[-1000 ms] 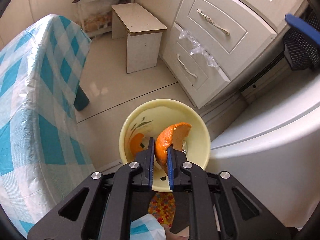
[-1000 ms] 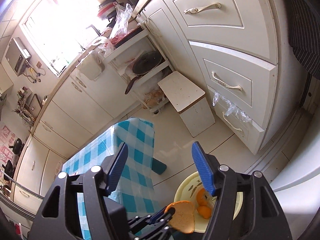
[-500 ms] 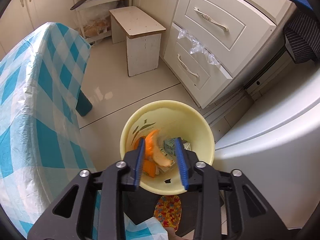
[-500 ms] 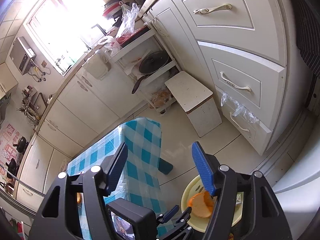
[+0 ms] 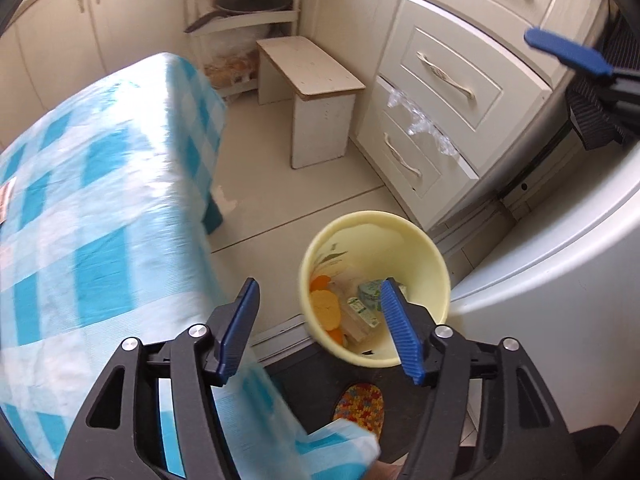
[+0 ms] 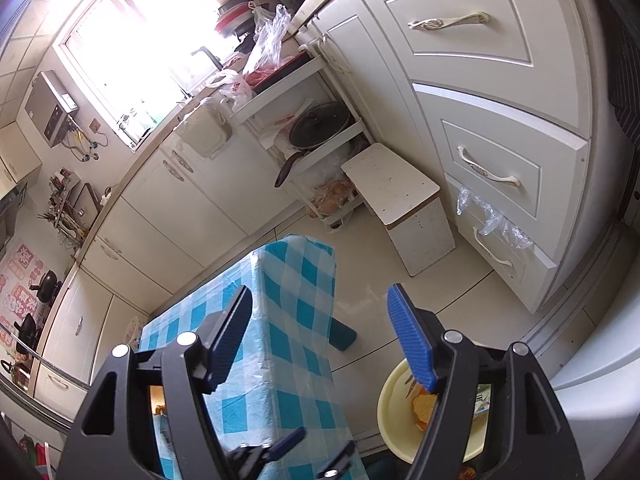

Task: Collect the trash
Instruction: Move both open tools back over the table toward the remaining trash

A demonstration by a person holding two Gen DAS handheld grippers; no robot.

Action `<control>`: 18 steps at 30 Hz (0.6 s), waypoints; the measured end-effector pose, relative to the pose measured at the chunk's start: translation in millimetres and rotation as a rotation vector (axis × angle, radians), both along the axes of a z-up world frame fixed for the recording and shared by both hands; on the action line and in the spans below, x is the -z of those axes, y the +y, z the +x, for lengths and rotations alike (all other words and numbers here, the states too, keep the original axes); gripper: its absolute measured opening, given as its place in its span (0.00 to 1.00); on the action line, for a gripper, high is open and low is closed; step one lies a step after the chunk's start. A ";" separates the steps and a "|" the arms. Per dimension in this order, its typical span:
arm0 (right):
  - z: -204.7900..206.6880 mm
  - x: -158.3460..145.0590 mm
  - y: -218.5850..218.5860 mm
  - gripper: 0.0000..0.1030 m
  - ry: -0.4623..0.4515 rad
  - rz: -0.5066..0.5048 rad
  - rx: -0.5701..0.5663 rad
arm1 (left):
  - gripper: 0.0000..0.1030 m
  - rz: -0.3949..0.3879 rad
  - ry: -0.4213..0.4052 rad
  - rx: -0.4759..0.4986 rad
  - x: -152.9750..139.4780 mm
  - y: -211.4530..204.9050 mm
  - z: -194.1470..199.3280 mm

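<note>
A yellow bin [image 5: 434, 268] stands on the floor between the table and a white appliance. It holds orange peels [image 5: 326, 308] and small cartons [image 5: 370, 298]. My left gripper [image 5: 319, 286] hangs above the bin's left side with its jaws opening and nothing between them. From the right wrist view, the left gripper [image 6: 312, 456] shows at the bottom edge, and the bin [image 6: 394, 408] with a peel [image 6: 424, 404] sits lower right. My right gripper [image 6: 320, 292] is high above the table corner, open and empty, its jaws widening slightly. One of its blue fingers [image 5: 568, 52] shows at upper right.
A table with a blue-and-white checked cloth [image 5: 100, 220] fills the left; an orange scrap [image 6: 158, 400] lies on it. A white stool [image 5: 316, 92], cream drawers [image 5: 444, 80] with a plastic bag [image 5: 420, 120] caught in them, and a pan shelf [image 5: 252, 4] line the far side.
The left gripper let go of the orange peel, which dropped into the bin. Its jaws spread wide and it rose and shifted left toward the table. The right gripper barely moved.
</note>
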State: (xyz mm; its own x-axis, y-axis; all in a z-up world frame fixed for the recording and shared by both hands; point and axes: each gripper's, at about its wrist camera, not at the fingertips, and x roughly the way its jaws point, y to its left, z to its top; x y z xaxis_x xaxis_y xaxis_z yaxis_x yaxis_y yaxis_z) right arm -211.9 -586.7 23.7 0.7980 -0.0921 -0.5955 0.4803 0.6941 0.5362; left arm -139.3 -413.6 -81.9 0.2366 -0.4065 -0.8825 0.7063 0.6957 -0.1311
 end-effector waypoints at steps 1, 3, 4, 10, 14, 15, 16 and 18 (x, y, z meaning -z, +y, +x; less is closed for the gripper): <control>2.8 0.0 2.7 0.66 0.003 -0.002 -0.005 | 0.60 -0.004 -0.004 -0.014 -4.3 11.7 3.3; 9.8 0.2 9.3 0.66 0.012 -0.007 -0.018 | 0.62 -0.013 -0.013 -0.046 -13.5 37.5 10.5; 13.9 0.9 13.3 0.67 0.019 -0.009 -0.027 | 0.62 -0.017 -0.019 -0.065 -18.5 51.2 14.3; 43.7 6.4 44.1 0.69 0.073 -0.036 -0.097 | 0.66 -0.045 -0.037 -0.182 -45.1 133.6 41.2; 68.5 15.4 75.9 0.70 0.127 -0.061 -0.168 | 0.69 -0.065 -0.059 -0.269 -63.5 188.2 63.5; 75.4 18.3 85.9 0.70 0.142 -0.069 -0.190 | 0.70 -0.069 -0.065 -0.291 -67.3 201.2 68.9; 84.1 21.2 97.7 0.70 0.158 -0.078 -0.218 | 0.71 -0.073 -0.073 -0.319 -71.4 216.5 75.8; 97.8 26.9 119.8 0.70 0.180 -0.096 -0.272 | 0.73 -0.075 -0.085 -0.374 -76.9 244.0 89.0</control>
State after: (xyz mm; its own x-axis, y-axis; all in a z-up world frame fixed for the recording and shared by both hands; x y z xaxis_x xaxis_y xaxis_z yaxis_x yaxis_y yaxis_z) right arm -114.2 -466.9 -3.1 0.6839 0.0474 -0.7281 0.3519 0.8528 0.3860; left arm -50.3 -169.5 -4.9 0.4519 -0.3413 -0.8242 0.4164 0.8978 -0.1435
